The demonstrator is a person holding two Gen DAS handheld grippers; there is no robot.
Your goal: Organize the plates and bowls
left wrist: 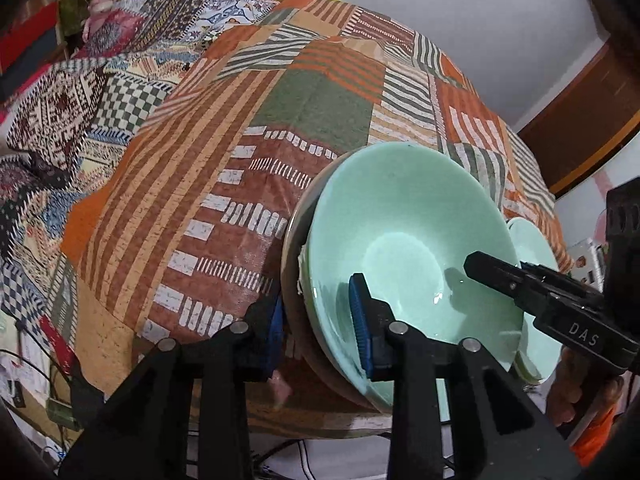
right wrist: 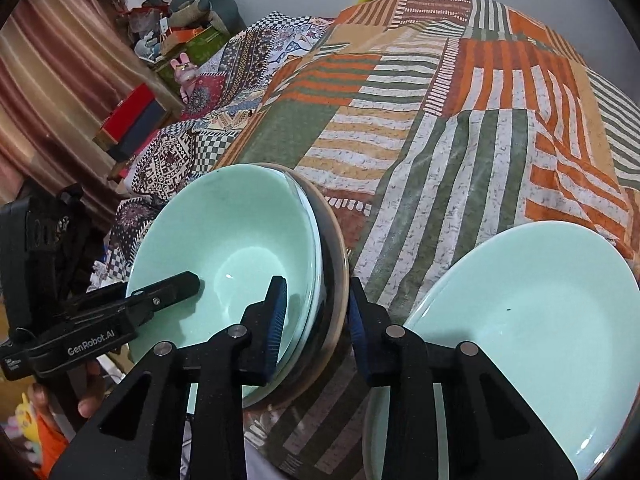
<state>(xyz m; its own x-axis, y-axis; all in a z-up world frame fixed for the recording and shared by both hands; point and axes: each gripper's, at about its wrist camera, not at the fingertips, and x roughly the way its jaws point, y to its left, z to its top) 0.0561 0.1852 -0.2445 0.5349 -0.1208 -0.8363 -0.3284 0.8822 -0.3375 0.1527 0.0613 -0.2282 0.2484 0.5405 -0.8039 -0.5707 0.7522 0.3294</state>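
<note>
Since stacked and heavy | bowl stack (left wrist: pixel 400 208) pinched at opposite rims by left gripper (left wrist: pixel 320 328), right gripper (right wrist: pixel 316 320) | likely for level lift

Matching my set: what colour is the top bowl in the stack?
Pale mint green, glossy. The top bowl shows best in the right wrist view.

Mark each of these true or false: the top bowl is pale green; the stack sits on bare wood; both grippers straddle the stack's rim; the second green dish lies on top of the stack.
1. The top bowl is pale green. True.
2. The stack sits on bare wood. False: it sits on a striped patchwork cloth.
3. The left gripper and right gripper each straddle the stack's rim, on opposite sides. True.
4. The second green dish lies on top of the stack. False: it sits apart, beside it on the cloth.
</note>
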